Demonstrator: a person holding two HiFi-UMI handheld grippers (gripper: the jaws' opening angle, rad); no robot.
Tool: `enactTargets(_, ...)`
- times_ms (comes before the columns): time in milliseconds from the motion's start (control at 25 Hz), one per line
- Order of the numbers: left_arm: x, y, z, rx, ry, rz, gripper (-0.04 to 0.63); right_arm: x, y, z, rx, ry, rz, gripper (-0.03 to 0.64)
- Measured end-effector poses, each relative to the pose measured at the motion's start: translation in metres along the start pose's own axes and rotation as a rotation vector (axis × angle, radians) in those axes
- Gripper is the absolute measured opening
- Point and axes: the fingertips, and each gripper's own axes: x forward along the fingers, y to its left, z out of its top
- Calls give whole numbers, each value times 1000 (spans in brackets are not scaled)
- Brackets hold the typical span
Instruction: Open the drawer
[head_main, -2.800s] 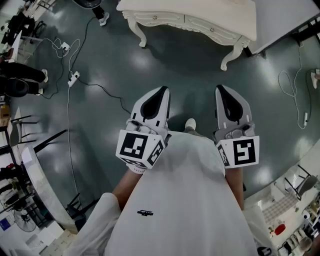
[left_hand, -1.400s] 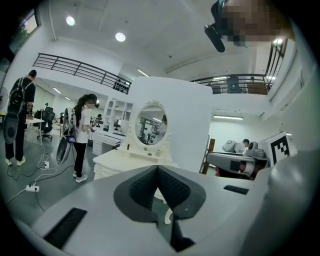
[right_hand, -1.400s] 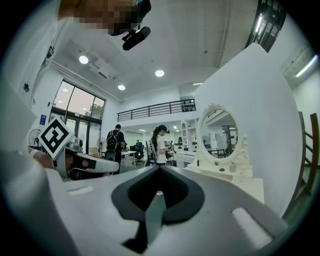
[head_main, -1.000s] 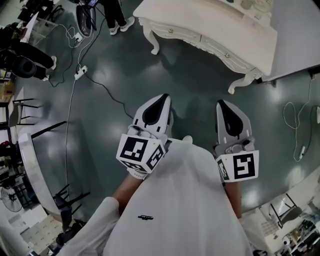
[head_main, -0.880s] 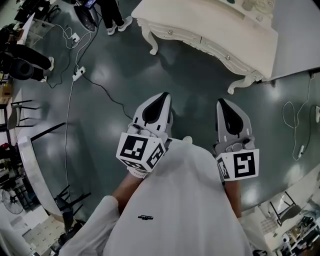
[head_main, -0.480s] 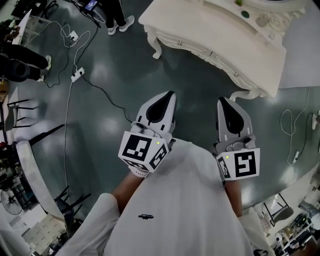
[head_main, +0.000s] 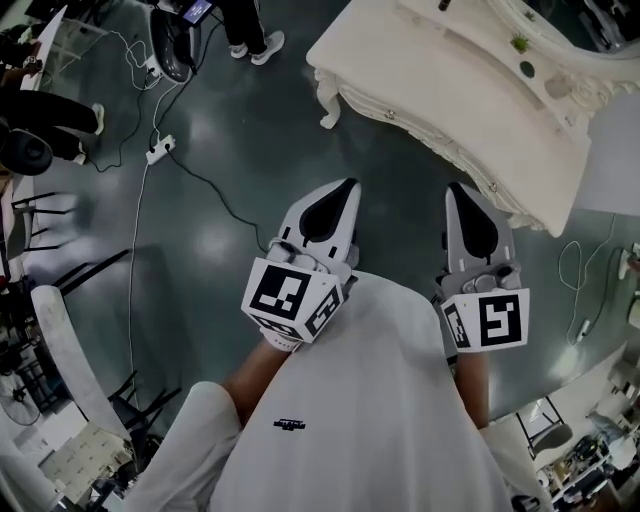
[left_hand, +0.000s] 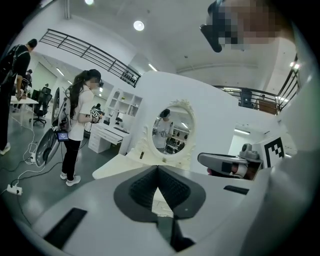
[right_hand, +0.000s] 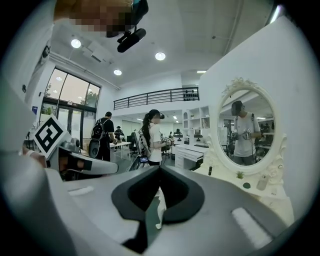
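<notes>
**Both tongs clenched and empty, short of the dressing table**

The left gripper (head_main: 346, 188) and the right gripper (head_main: 462, 195) are held side by side in front of the wearer's white shirt (head_main: 370, 400), above the glossy dark grey floor (head_main: 230, 150). In the left gripper view the dark ribbed pads meet at the tips, with nothing between them. The right gripper view shows the same: the jaws are together and hold nothing.

The drawer (head_main: 455, 160) sits in the carved front of the cream-white ornate dressing table (head_main: 450, 70), ahead of both grippers and to the right. Neither gripper touches it, and its front lies flush with the table's front. An oval mirror in a carved white frame (right_hand: 248, 131) stands on the tabletop.

Readable writing is scarce. Each gripper's cube (head_main: 290, 298) bears black-and-white square markers, which are patterns and not letters. A small dark logo (head_main: 288, 425) on the shirt is too small to read.

A white power strip with its cable (head_main: 158, 152) lies on the floor at the left. A person in a white T-shirt (left_hand: 80, 125) stands beyond it.
</notes>
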Motion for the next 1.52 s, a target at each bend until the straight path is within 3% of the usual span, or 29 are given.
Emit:
enactTargets(440, 30, 59, 36, 26, -36, 5, 8, 71, -9, 20, -5, -30, -2, 12)
enactTargets(920, 54, 31, 32, 46, -22, 40, 8, 64, -67, 13, 29, -37, -16, 12)
enactTargets(1520, 97, 27, 17, 77, 41, 41, 8, 75, -94, -1, 40, -25, 4, 12)
